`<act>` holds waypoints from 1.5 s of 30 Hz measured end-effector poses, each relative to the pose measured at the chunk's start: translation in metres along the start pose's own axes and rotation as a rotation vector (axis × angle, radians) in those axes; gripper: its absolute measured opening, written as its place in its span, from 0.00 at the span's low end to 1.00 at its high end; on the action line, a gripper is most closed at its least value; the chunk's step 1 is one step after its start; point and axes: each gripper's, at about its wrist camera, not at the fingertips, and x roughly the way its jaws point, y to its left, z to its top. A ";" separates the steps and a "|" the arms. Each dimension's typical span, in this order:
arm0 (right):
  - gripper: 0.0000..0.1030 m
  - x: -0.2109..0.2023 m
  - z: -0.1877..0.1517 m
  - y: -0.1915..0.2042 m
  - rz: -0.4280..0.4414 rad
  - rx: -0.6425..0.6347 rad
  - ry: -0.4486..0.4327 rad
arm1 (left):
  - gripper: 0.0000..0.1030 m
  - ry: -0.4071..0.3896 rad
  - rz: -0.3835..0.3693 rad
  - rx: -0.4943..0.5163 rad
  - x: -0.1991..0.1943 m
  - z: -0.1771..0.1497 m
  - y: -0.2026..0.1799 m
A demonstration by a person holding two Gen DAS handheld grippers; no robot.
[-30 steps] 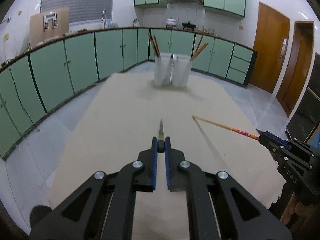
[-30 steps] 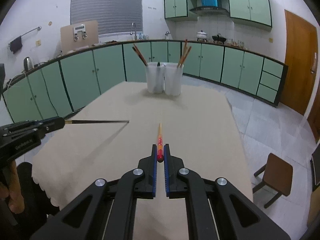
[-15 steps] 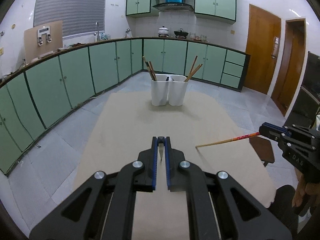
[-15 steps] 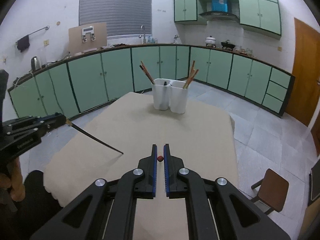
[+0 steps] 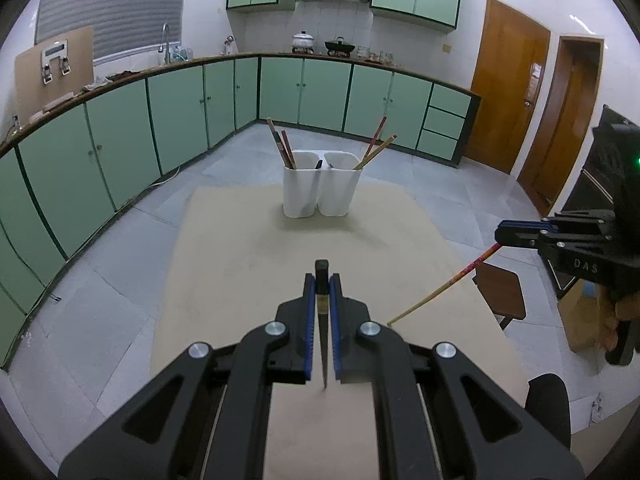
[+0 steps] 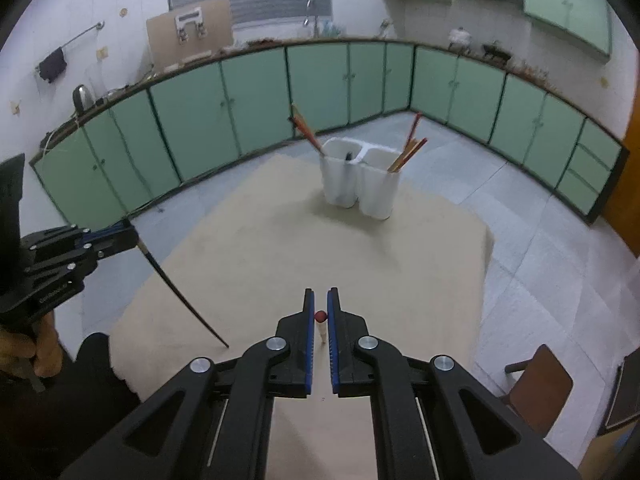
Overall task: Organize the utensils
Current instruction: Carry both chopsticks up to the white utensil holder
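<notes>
Left tongs [image 5: 322, 280] clamp a dark chopstick [image 5: 322, 332] and right tongs [image 6: 321, 306] a red-ended one [image 6: 321, 322], tips down, likely for dropping into the holder [image 5: 318, 188].

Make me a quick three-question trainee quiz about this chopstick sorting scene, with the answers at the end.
1. True or false: the left gripper holds a dark tapered chopstick with its thin tip pointing down.
2. Multiple choice: the pale wooden chopstick with red patterned end in the right gripper is A) lying flat on the table, B) lifted and slanting tip-down over the beige table, C) already inside a cup.
3. Fill in: the white two-compartment plastic holder stands at the table's ____ end, away from both grippers.

Key: 1 true; 2 B; 3 far.
</notes>
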 end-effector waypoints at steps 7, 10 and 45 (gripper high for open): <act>0.06 0.015 0.032 -0.001 -0.003 -0.042 0.060 | 0.06 0.005 -0.012 0.015 0.007 0.021 0.000; 0.06 0.016 0.039 -0.002 0.003 -0.046 0.078 | 0.06 0.006 -0.022 0.011 0.009 0.028 0.001; 0.06 -0.027 0.190 -0.030 -0.043 -0.033 0.004 | 0.06 -0.079 -0.034 -0.008 0.019 0.198 0.002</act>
